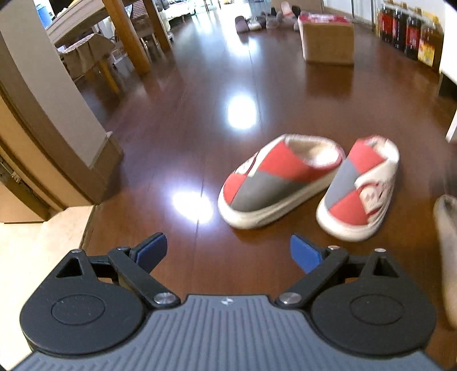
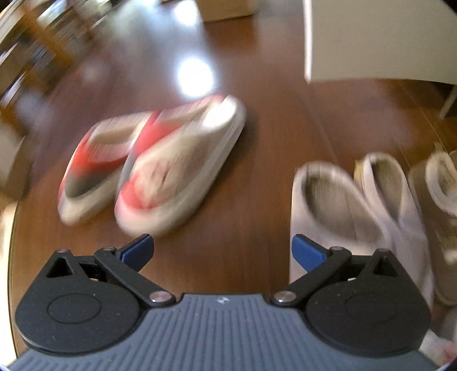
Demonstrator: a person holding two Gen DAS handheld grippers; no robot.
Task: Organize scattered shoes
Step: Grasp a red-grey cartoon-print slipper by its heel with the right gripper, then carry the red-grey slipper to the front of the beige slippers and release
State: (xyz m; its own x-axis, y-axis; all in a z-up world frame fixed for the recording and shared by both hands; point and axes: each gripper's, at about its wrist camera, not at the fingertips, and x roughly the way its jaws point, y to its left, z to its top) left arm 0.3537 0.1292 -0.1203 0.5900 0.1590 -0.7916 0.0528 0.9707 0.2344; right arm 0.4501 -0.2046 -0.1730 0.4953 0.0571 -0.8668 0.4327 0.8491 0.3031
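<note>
i see the wood floor (image 1: 185, 120) filling both views, glossy with bright glare spots. i take the red pair as my landmark: two red, grey and white slippers, the left one (image 1: 278, 179) and the right one (image 1: 361, 189), sitting side by side on the floor, toes toward me, close but i cannot tell if they touch. far behind the pair stands a cardboard box (image 1: 328, 40), and beyond that a row of more shoes (image 1: 257, 21). to the right of the pair, in my right view, pale slippers (image 2: 357, 199) stand in a tight group, blurred. my left gripper (image 1: 228, 252) hovers just short of the pair, fingers spread wide and holding nothing. my right gripper (image 2: 222, 251) is also spread wide and empty, between the pair (image 2: 154, 165) and the pale slippers.
</note>
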